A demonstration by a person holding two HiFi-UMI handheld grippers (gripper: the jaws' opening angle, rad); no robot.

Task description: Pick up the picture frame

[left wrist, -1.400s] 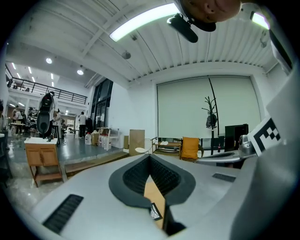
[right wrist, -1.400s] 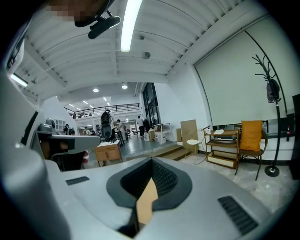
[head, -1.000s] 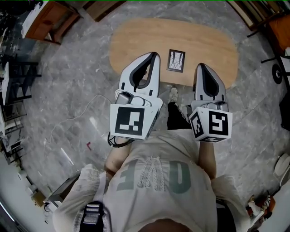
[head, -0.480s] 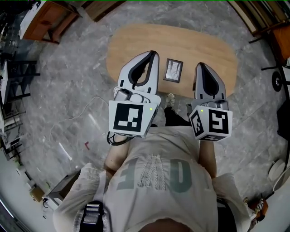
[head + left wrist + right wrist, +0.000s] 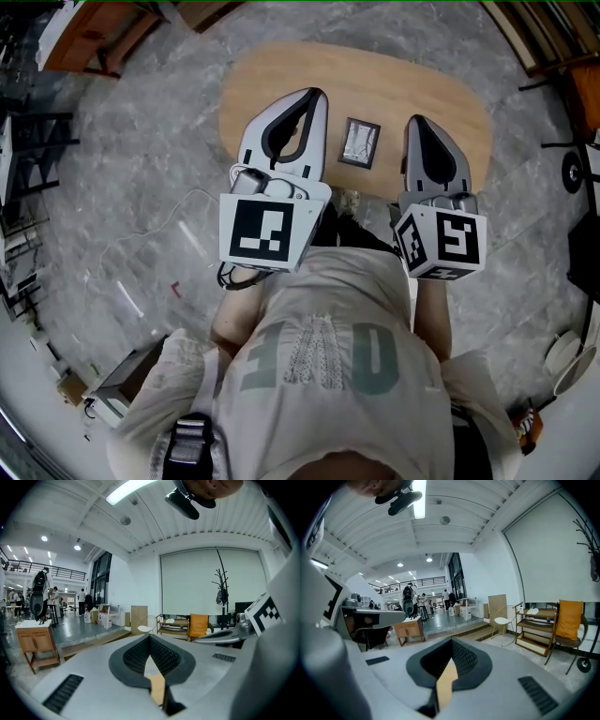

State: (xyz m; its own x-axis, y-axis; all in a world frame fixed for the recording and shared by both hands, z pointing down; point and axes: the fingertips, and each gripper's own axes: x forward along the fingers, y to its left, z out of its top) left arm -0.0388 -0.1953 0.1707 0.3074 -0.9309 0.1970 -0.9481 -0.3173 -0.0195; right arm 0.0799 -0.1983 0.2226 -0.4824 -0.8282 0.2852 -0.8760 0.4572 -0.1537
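The picture frame [image 5: 360, 142] is lying flat near the table's [image 5: 422, 89] near edge, between the left gripper [image 5: 316, 96] and right gripper [image 5: 415, 123], both closed on nothing and risking nudging it away unopened.

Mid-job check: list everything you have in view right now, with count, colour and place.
table: one, light wood, oval, straight ahead of the person
picture frame: one, dark rim, lying flat on the table, between the two grippers
floor: grey marbled, all round the table
cabinet: one, brown wood, far left on the floor
chair: one, orange, by the back wall
coat stand: one, black, against the white blind
left gripper: one, white with black pads, jaws together, empty, left of the frame
right gripper: one, white with black pads, jaws together, empty, right of the frame
shirt: one, pale, worn by the person, at the bottom of the head view
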